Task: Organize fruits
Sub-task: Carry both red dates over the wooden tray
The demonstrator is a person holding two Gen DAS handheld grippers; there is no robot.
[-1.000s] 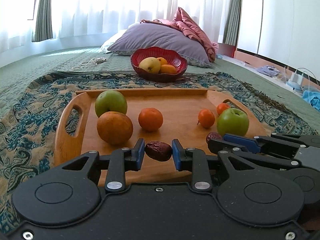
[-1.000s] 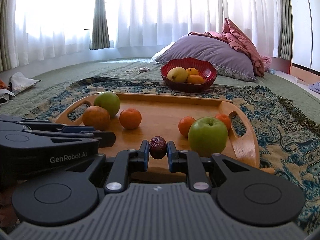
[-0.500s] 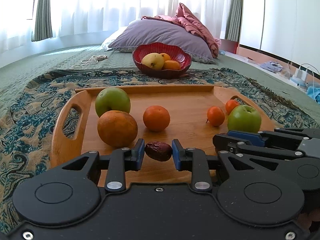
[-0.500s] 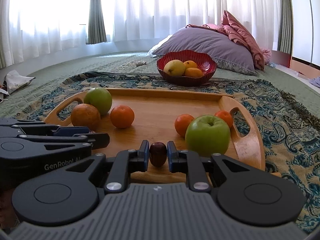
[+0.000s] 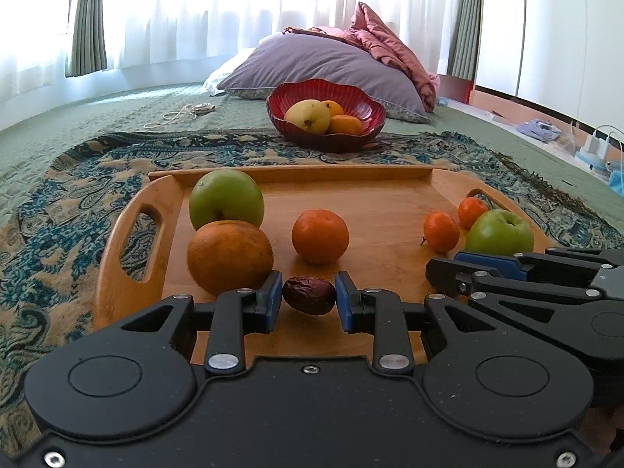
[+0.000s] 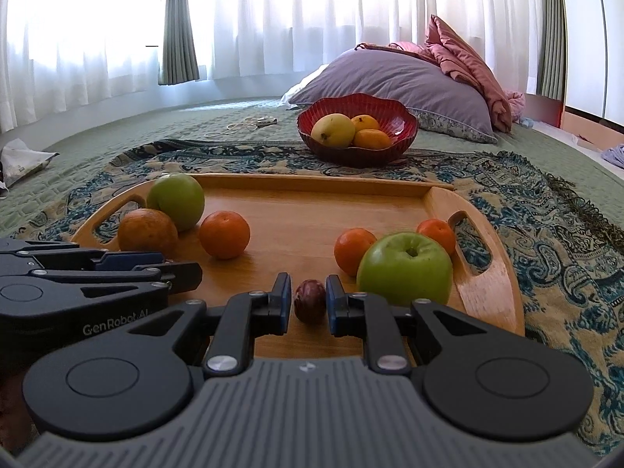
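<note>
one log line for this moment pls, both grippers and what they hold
left hand-held gripper: shut on wrinkled date | right hand-held gripper: shut on smooth date | both over wooden tray | red bowl: beyond tray

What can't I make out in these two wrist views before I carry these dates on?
- Left wrist view: the right gripper shows side-on, so its dark red date is hidden behind its own fingers.
- Right wrist view: the left gripper likewise hides its wrinkled brown date.
- Both views: the near rim of the wooden tray is covered by the camera's own gripper body.
- Red ribbed bowl: its wall hides anything beneath the top fruits.
</note>
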